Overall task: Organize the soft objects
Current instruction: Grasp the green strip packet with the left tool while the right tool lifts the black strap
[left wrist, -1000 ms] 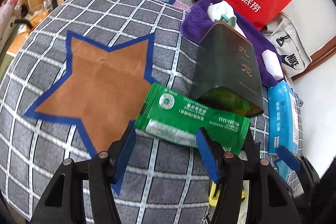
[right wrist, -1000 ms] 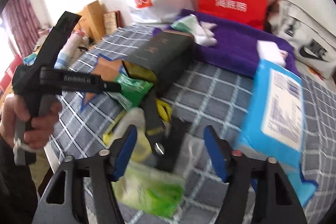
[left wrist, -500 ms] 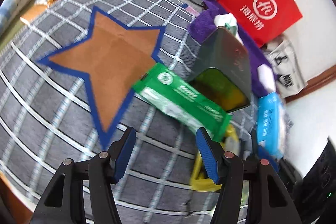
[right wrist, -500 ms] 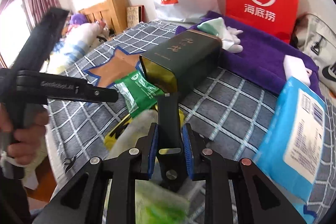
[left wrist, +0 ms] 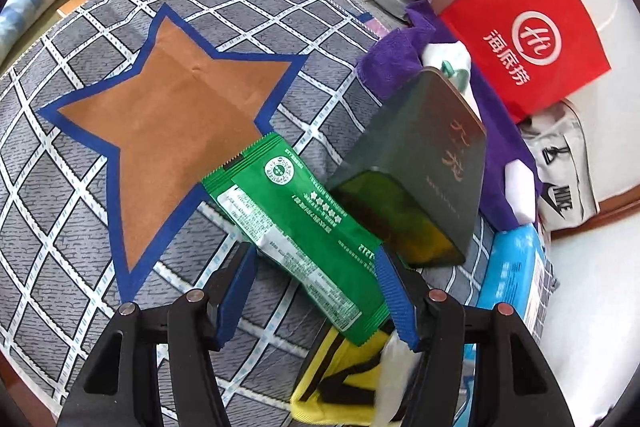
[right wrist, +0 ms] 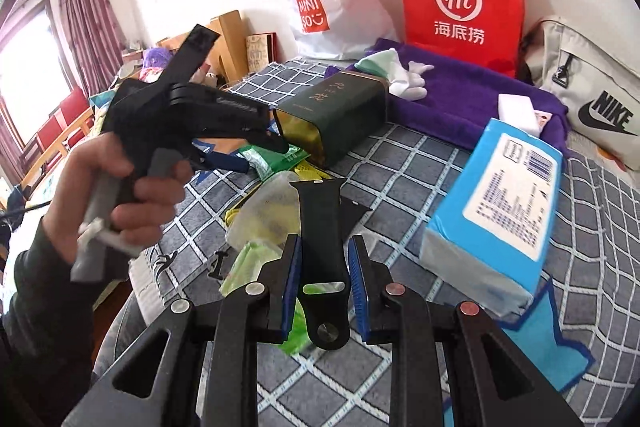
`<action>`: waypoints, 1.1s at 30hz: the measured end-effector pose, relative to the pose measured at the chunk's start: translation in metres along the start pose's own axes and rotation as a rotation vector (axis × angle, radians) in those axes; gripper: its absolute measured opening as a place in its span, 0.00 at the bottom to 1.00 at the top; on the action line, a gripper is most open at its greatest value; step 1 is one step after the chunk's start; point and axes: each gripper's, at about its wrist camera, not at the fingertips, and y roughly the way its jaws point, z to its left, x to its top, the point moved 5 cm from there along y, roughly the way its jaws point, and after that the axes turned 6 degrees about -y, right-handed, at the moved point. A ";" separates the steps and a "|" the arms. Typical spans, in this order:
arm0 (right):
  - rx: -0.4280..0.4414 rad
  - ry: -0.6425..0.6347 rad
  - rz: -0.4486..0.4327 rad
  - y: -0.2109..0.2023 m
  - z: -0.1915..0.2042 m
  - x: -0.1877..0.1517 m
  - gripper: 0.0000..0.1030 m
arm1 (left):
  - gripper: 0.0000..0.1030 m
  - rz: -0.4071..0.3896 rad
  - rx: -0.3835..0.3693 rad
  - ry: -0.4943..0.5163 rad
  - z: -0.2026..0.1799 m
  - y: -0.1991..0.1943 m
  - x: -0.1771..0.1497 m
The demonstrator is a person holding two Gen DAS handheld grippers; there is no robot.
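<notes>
Right gripper (right wrist: 323, 281) went from spread wide to clenched on the black rubber watch strap (right wrist: 322, 251), so that pickup's done. Left gripper (left wrist: 314, 277) has stayed released, now over the green foil sachet (left wrist: 298, 235) at 12 o'clock, probably next.

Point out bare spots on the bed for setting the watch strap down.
Free: the checked cover left of the brown star, and the star itself. Crowded: around the green packet, dark tin and blue tissue pack. Right gripper holds the black strap.
</notes>
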 end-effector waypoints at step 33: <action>-0.149 0.161 0.105 0.002 -0.049 -0.053 0.23 | 0.23 0.067 0.069 0.124 0.064 -0.036 -0.013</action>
